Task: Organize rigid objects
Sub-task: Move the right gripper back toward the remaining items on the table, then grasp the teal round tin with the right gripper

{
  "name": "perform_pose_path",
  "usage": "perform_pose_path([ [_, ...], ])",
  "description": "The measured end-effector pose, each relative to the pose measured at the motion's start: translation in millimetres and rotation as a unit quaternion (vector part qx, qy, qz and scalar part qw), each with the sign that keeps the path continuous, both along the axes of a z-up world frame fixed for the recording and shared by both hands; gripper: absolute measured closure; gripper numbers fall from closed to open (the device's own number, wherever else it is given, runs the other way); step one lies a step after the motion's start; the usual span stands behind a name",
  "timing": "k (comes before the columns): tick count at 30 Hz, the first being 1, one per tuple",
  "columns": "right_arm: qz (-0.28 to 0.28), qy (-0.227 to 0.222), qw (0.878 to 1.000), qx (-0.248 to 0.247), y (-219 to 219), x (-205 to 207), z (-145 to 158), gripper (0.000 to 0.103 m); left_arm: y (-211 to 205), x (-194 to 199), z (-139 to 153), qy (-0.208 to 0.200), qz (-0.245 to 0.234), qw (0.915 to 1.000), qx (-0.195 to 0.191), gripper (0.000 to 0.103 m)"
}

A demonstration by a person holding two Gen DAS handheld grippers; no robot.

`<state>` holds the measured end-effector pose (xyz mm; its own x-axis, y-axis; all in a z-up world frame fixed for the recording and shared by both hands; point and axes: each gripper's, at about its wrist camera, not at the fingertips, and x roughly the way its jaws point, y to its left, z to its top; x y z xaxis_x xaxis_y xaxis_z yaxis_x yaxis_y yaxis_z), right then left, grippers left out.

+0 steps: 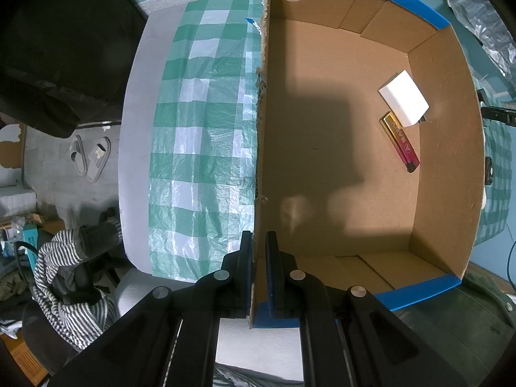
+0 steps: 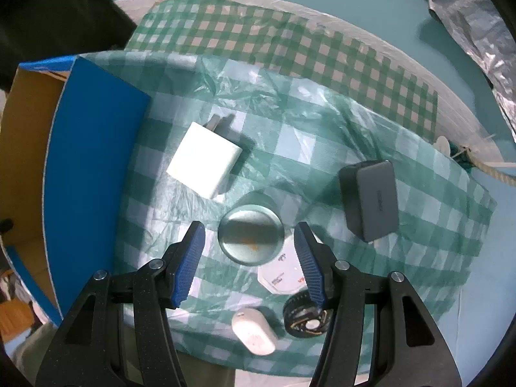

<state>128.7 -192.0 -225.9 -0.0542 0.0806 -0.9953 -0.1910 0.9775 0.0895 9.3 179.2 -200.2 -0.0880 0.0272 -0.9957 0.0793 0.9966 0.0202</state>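
My left gripper [image 1: 259, 242] is shut on the left wall of the cardboard box [image 1: 261, 148]. Inside the box lie a white block [image 1: 403, 97] and a pink and gold lighter [image 1: 401, 141]. My right gripper [image 2: 250, 237] is open above a round clear glass lid [image 2: 251, 233], with one finger on each side of it. On the checked cloth around it lie a white charger [image 2: 203, 159], a dark grey case [image 2: 371, 198], a white round tag [image 2: 283, 278], a white oval object [image 2: 253, 330] and a black round object [image 2: 304, 317].
The box's blue outer wall [image 2: 90, 167] stands left of the charger. The green checked plastic cloth [image 1: 200, 148] covers the table. Silver foil packaging [image 2: 474, 22] lies at the far right. Slippers [image 1: 92, 158] and striped clothing [image 1: 64, 277] are on the floor at left.
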Motion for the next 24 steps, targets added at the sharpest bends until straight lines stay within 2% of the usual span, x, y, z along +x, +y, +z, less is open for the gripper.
perform_pose_path([
  [11,-0.008,0.012,1.0,-0.009,2,4,-26,0.046,0,-1,1,0.0,-0.001,1.0,0.001,0.096],
  [16,-0.011,0.019,1.0,-0.009,1,4,-34,0.056,0,-1,1,0.0,-0.002,1.0,0.002,0.096],
  [24,-0.019,0.015,1.0,-0.008,-1,5,-31,0.059,0,-1,1,-0.001,-0.003,1.0,0.002,0.096],
])
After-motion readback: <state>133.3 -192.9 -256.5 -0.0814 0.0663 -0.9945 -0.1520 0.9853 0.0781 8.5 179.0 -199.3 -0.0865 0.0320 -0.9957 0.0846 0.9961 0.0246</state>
